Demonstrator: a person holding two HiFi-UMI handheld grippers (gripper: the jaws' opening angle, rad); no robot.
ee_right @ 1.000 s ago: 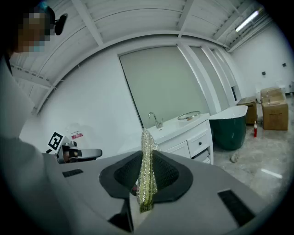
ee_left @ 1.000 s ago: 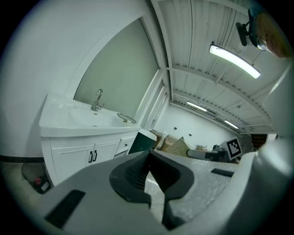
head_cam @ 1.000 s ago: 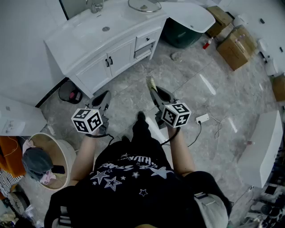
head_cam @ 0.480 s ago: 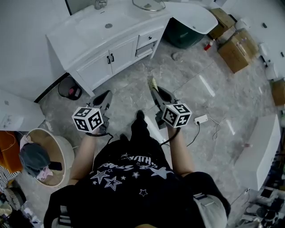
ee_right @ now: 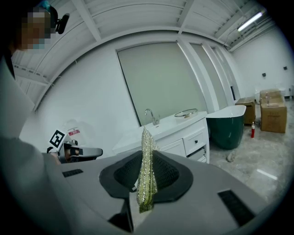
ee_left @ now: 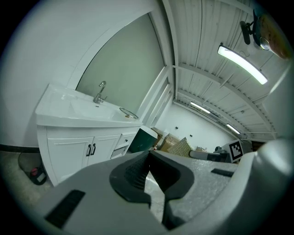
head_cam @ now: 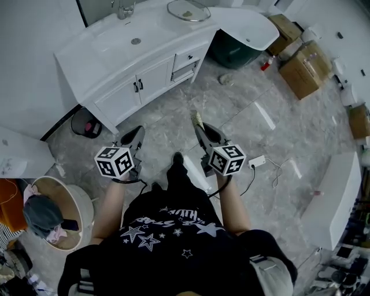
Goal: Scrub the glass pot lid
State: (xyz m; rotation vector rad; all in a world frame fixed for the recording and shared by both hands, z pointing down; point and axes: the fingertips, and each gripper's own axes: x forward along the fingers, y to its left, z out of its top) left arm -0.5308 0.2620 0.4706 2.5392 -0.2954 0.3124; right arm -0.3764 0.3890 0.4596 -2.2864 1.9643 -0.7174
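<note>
With your right claw (head_cam: 199,122) pinching the scrub cloth (ee_right: 147,170) and your left claw (head_cam: 136,134) pressed together empty, you needed to approach the far counter (head_cam: 110,55) and steady the lid (head_cam: 188,10) first.

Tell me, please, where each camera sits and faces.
Head view: on the person's head, looking steeply down at the grey floor; shows torso, forearms, left hand-held gripper, right hand-held gripper.
Left gripper view: on the left one, facing the white vanity cabinet; its shut, empty jaws show.
Right gripper view: on the right one, facing that cabinet; jaws pinch a glittery yellow scrubbing cloth.
Both gripper views share the round glass pot lid.
</note>
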